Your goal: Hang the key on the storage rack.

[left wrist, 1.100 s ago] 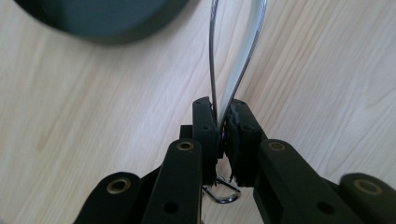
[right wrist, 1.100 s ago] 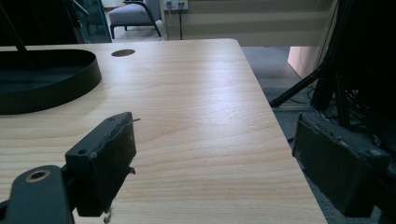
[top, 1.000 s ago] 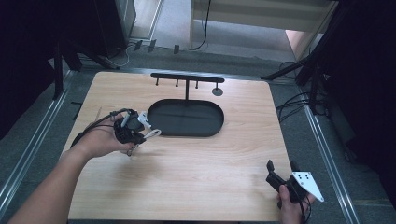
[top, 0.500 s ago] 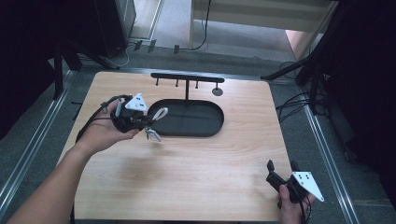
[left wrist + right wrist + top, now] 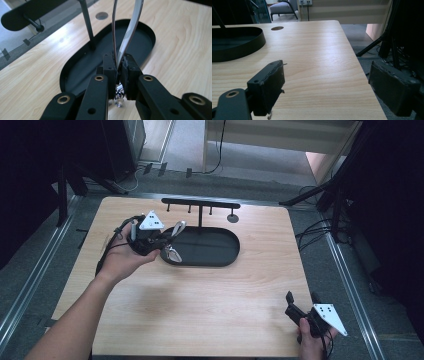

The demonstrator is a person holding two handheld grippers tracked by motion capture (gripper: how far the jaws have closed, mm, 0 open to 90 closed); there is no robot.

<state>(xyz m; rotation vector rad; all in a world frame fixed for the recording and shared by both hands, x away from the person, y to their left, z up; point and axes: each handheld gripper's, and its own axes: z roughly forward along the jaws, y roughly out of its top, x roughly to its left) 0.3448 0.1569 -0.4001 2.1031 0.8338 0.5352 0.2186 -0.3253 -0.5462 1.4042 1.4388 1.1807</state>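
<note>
Here the left gripper (image 5: pixel 117 72) pinches two shiny metal loops (image 5: pixel 126 30) above the black tray (image 5: pixel 227 255); they could slip and drop. The right gripper (image 5: pixel 302 307) waits wide apart, holding nothing

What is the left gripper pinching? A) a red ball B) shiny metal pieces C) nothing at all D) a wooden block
B: in the left gripper view the left gripper has its jaws closed on thin shiny metal pieces that stick out over the black tray.
</note>
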